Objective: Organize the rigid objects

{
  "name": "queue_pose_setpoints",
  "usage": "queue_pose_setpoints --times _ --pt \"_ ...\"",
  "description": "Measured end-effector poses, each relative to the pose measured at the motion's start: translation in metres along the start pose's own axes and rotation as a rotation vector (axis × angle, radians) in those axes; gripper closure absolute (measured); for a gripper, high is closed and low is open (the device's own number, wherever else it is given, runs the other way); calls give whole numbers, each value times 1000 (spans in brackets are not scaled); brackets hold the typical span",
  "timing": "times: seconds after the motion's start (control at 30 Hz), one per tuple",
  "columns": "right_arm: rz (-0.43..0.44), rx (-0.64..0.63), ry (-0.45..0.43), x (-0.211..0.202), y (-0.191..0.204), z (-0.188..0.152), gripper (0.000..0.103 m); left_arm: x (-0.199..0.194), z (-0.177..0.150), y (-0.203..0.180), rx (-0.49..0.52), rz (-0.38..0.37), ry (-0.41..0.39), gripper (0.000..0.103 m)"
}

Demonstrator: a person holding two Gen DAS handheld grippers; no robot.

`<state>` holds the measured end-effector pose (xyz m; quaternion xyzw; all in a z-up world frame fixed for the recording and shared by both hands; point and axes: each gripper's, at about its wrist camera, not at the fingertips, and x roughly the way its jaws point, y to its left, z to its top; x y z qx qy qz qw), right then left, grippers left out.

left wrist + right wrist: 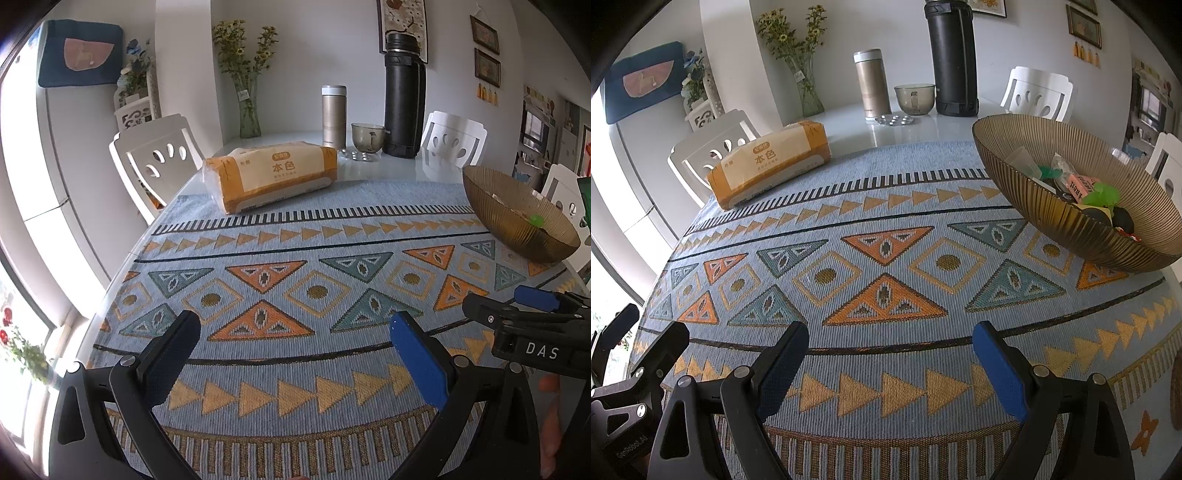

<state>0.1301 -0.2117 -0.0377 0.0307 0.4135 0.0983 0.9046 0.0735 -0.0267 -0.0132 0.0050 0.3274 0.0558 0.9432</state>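
A ribbed amber glass bowl (pixel 1067 225) stands at the right of the patterned tablecloth (pixel 886 258); inside lie several small items, among them a pink eraser (pixel 1082 184), a green piece (pixel 1102 195) and black round pieces (pixel 1123 221). The same bowl (pixel 517 218) shows at the right in the left wrist view. My right gripper (pixel 890 336) hovers open over bare cloth, nothing between its blue pads. My left gripper (pixel 295 325) is also open and empty above the cloth. The right gripper's body (pixel 532 325) sits just to its right.
An orange tissue pack (pixel 772 166) lies at the cloth's far left. Behind it on the white table (pixel 849 122) stand a gold thermos (pixel 872 86), a glass cup (pixel 915 99), a tall black flask (pixel 953 59) and a vase of flowers (pixel 807 88). White chairs (pixel 1038 92) ring the table.
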Motion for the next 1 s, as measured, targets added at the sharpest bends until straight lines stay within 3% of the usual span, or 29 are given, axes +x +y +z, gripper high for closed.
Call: queue_pose_setpoints --times 0.67,0.9,1.0 --pt "0 -1 7 2 1 -2 14 2 -1 0 3 21 14 0" --pt "0 -3 11 2 0 -2 14 -6 0 4 -6 29 -43 0" --pt "0 -3 10 2 0 -2 14 -3 1 5 -8 30 -29 0"
